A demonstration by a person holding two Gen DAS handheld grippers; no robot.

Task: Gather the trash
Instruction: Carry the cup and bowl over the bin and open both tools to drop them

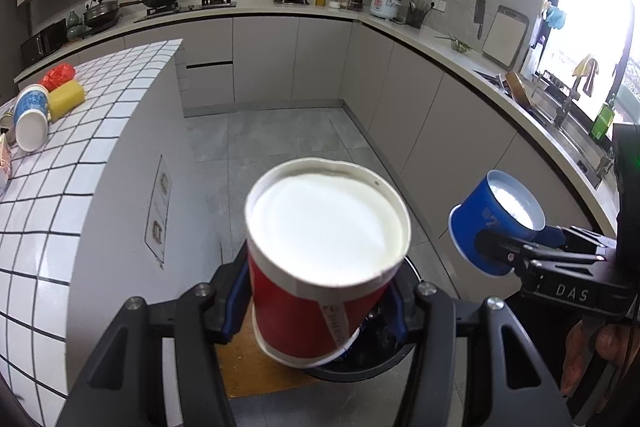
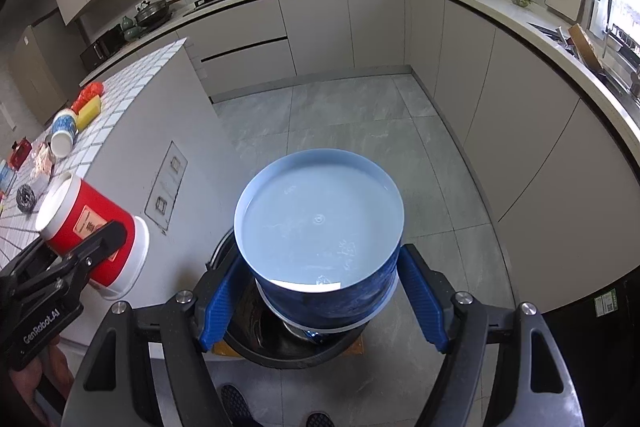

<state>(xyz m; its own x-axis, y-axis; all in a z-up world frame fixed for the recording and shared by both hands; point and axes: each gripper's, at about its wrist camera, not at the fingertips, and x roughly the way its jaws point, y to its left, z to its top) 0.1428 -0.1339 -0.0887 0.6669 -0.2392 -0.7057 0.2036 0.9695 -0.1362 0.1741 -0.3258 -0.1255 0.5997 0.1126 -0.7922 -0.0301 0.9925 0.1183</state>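
My left gripper (image 1: 316, 303) is shut on a red paper cup (image 1: 296, 311), whose white bottom faces the camera. It hangs over a black trash bin (image 1: 360, 367) on the floor. To its right, my right gripper (image 1: 504, 247) is shut on a blue cup (image 1: 492, 211). In the right wrist view the blue cup (image 2: 320, 227) sits between the blue pads of the right gripper (image 2: 320, 303), directly above the bin (image 2: 288, 359). The left gripper (image 2: 100, 239) with the red cup (image 2: 80, 223) is at the left.
A white-tiled island (image 1: 80, 147) on the left carries a blue-and-white cup (image 1: 30, 115), a yellow packet (image 1: 66, 99) and a red bag (image 1: 58, 75). Grey cabinets (image 1: 440, 131) ring the grey floor. The bin stands on a brown mat (image 1: 256, 367). A person's shoes (image 2: 236, 403) are beside it.
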